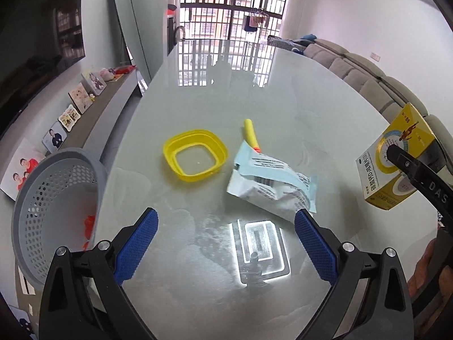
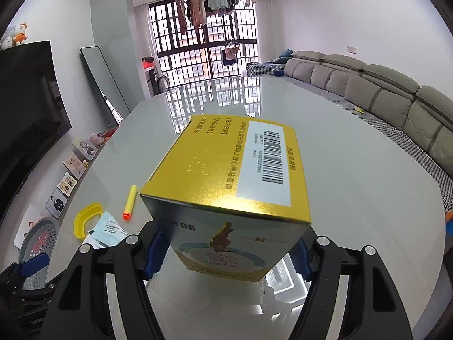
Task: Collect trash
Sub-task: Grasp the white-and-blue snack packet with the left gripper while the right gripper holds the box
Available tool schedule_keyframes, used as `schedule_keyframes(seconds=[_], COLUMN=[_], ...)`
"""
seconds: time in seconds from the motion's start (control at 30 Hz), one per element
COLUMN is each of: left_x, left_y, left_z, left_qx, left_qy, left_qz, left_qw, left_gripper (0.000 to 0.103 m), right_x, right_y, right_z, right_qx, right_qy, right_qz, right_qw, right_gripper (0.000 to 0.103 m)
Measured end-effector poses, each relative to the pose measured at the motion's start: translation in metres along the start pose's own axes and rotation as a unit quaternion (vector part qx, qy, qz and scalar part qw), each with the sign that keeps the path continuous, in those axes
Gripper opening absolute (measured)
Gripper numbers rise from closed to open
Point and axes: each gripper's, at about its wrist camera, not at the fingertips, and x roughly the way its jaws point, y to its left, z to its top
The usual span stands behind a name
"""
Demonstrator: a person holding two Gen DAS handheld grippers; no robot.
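Above the glossy grey table point(image 1: 325, 107), the right gripper point(image 2: 226, 252) has its blue pads clamped on the sides of a yellow medicine box point(image 2: 226, 170), lifted clear of the surface. The left gripper point(image 1: 226, 226) hangs over the table with its fingers wide apart and nothing between them. On the table lie a yellow square lid point(image 1: 195, 154), a yellow foam dart point(image 1: 250, 134) and a crumpled white-and-blue packet point(image 1: 271, 181), while a grey perforated basket point(image 1: 51, 198) sits just beside the table's left edge.
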Motion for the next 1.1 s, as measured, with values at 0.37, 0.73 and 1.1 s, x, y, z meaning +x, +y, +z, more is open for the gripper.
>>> schedule_keyframes(seconds=[0.37,0.73,1.1], left_x=[0.04,0.05,0.032], left_y=[-0.047,-0.045,-0.019], left_z=[-0.002,-0.004,-0.011], left_qx=[0.012,0.02,0.001], left_qy=[0.043,0.059,0.043], left_qz=[0.023,0.076,0.117], left_qw=[0.9987,0.9952,0.9922], left_gripper=[0.095,0.095,0.095], right_x=[-0.02,-0.017,-0.021], right_y=[-0.046,-0.051,-0.043], right_z=[-0.004,-0.002,-0.005], right_qx=[0.042,0.054,0.049], right_qy=[-0.011,-0.01,-0.009], right_qz=[0.026,0.06,0.078], right_qw=[0.999,0.997,0.996], right_gripper=[0.068,0.068,0.068])
